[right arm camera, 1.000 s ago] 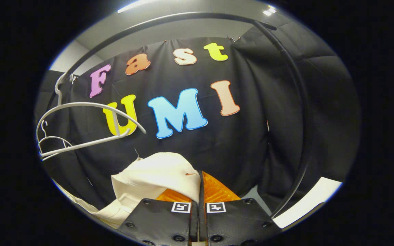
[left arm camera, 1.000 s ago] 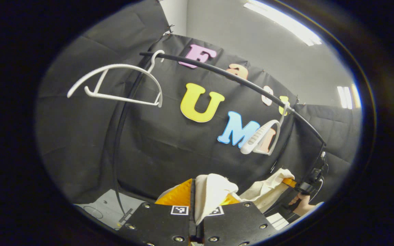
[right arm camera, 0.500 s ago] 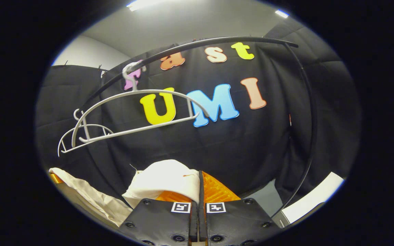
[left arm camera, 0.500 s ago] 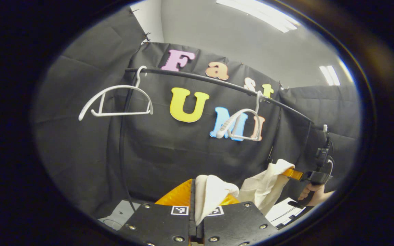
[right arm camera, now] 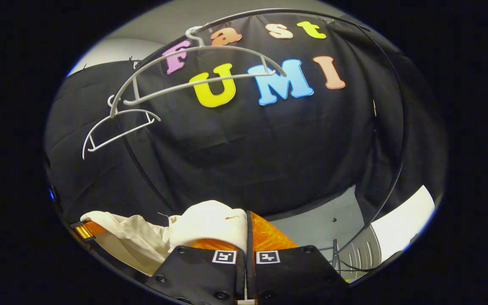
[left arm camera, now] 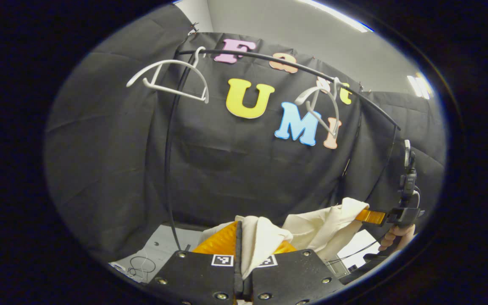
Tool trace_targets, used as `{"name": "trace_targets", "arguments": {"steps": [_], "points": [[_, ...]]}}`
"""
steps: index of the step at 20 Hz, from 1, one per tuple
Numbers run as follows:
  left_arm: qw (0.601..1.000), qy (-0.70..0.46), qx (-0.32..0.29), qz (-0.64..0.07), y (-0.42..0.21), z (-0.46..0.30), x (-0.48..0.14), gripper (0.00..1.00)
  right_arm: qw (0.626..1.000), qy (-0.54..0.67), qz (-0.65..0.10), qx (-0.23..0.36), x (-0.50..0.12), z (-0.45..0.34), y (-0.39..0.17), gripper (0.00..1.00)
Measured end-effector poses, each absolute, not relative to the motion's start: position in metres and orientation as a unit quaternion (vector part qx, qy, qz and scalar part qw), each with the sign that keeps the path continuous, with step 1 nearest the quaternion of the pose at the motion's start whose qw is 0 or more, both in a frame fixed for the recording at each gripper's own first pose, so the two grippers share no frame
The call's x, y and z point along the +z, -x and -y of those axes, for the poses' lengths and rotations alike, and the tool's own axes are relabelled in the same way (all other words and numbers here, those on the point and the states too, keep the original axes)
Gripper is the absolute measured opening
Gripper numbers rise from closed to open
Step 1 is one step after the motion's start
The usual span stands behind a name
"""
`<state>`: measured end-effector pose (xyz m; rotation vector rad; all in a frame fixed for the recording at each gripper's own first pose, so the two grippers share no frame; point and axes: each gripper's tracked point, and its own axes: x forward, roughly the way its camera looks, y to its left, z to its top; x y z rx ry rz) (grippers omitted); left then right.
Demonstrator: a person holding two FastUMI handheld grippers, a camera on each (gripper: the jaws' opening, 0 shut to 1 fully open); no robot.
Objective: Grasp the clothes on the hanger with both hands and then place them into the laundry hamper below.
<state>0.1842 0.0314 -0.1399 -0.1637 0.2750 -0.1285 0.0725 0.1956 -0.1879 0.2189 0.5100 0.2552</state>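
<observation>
The cream garment [left arm camera: 311, 226] is off its hanger and hangs stretched between the two grippers, low in front of the black cloth wall and below the rail. The left gripper [left arm camera: 240, 237] is clamped on one bunched end of it, cloth pinched between its closed fingers; the right gripper [right arm camera: 247, 231] is likewise closed on the other end, a rounded fold of fabric bulging over its left finger. In the left gripper view the right gripper shows farther off at the right edge, a hand [left arm camera: 396, 237] on its handle, with the cloth sagging between the two. The grasp seems done and the carry-down is the step in hand; next both grippers should probably lower together over the hamper and only then open. A ribbed pale rim [right arm camera: 360, 254] at the lower right of the right gripper view may be that hamper, though I cannot tell. Two bare white hangers [left arm camera: 170, 78] [left arm camera: 320, 103] hang on the black rail [left arm camera: 269, 59] above, well clear; the rail's upright [left arm camera: 168, 169] and loose cables [left arm camera: 140, 267] on the floor lie near the path down.
</observation>
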Motion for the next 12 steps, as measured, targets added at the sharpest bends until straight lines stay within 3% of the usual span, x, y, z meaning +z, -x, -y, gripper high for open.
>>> {"name": "trace_targets", "arguments": {"steps": [12], "points": [[0.959,0.064,-0.045,-0.272,-0.163,-0.037,-0.318,0.03,0.898,-0.045,-0.414,0.141,-0.339,-0.232,-0.006,0.03]]}}
